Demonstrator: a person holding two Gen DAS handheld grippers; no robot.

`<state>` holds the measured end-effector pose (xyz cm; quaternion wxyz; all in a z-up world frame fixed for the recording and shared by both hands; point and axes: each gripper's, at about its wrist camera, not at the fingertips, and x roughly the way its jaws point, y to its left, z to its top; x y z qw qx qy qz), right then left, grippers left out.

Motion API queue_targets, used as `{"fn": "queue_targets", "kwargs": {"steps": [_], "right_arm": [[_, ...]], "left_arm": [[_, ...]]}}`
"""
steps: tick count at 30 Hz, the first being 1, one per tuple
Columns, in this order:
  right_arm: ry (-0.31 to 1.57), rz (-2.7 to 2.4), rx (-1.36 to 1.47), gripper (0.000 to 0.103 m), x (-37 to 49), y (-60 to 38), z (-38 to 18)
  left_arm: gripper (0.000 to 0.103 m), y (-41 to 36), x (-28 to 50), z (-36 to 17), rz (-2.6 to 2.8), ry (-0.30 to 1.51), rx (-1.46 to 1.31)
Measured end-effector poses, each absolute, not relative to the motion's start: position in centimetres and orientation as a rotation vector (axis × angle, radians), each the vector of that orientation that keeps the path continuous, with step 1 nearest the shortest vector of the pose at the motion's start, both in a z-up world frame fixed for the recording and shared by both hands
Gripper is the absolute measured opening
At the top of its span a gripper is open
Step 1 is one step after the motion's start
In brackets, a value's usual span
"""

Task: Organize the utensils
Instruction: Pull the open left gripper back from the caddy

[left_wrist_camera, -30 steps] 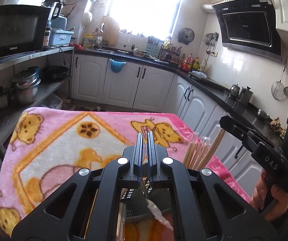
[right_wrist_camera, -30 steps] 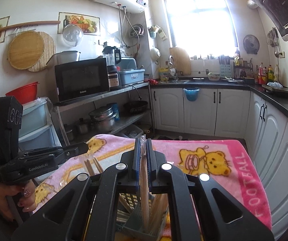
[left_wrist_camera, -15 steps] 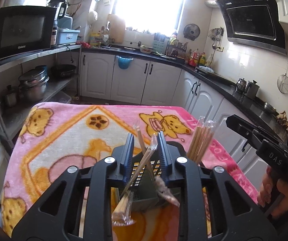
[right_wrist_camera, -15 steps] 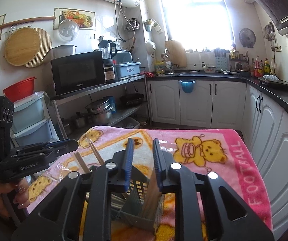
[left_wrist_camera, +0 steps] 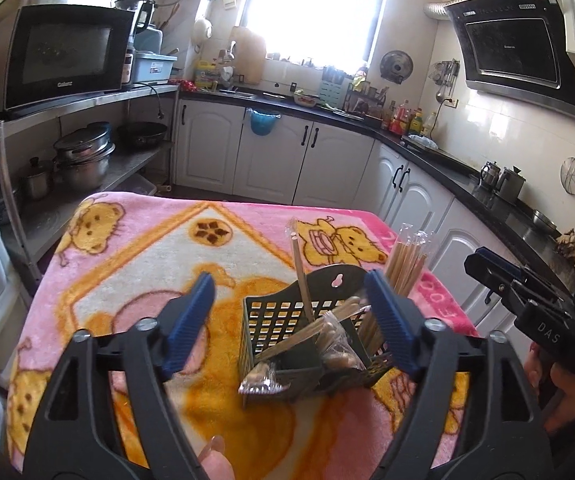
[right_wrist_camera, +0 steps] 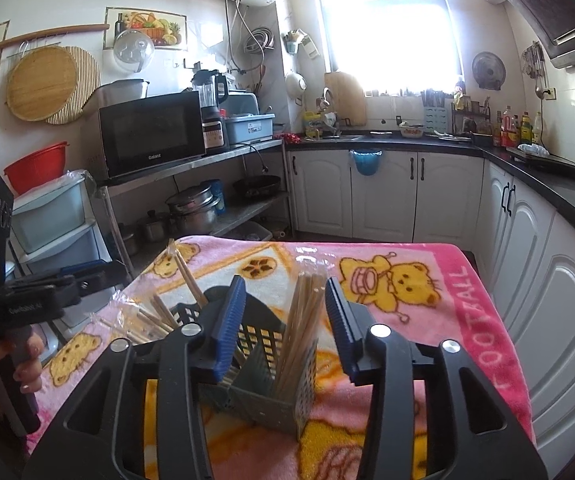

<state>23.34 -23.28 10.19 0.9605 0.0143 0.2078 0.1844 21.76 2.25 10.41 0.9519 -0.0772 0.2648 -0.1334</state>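
Several chopsticks point(right_wrist_camera: 301, 332) upright in caddy point(right_wrist_camera: 263, 396)

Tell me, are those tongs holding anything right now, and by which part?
Nothing is held. Both the left tongs and the right tongs are open, above the utensil basket where the chopsticks stand.

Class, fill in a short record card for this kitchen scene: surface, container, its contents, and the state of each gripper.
surface: pink bear-print blanket over a table
container: dark slotted utensil basket, standing on the blanket
contents: wrapped chopsticks upright in one compartment; more wrapped sticks leaning in another
left gripper: open, holding nothing, basket between its fingers in view
right gripper: open, holding nothing, above the basket
background: microwave on a metal shelf
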Motion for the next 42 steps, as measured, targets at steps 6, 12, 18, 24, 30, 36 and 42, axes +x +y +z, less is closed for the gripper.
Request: {"fn": "queue_targets", "kwargs": {"steps": [6,12,18,24,30,36,42], "right_arm": [[0.423,0.37,0.023,0.051,22.3,-23.5,10.0],[0.422,0.371,0.015,0.062,20.7,-23.5,9.7],[0.419,0.377,-0.006,0.078,19.2,-23.2,9.3],[0.42,0.374,-0.019,0.089,17.7,-23.1,8.5],[0.444,0.368,-0.016,0.094,16.5,-23.2,7.0],[0.47,0.358,-0.022,0.094,15.7,-23.5,5.4],[0.481,0.35,-0.01,0.095,15.1,-23.7,4.1]], "left_arm": [[0.092,2.6,20.7,10.4,-0.245,0.538,-0.162],[0.092,2.5,19.4,10.2,-0.23,0.543,-0.162],[0.092,2.1,18.0,9.7,-0.223,0.543,-0.156],[0.092,1.5,16.7,8.4,-0.214,0.557,-0.156],[0.092,1.2,15.8,6.2,-0.198,0.598,-0.155],[0.093,0.6,14.5,4.5,-0.202,0.61,-0.136],[0.093,0.2,13.4,4.0,-0.207,0.59,-0.13]]}}
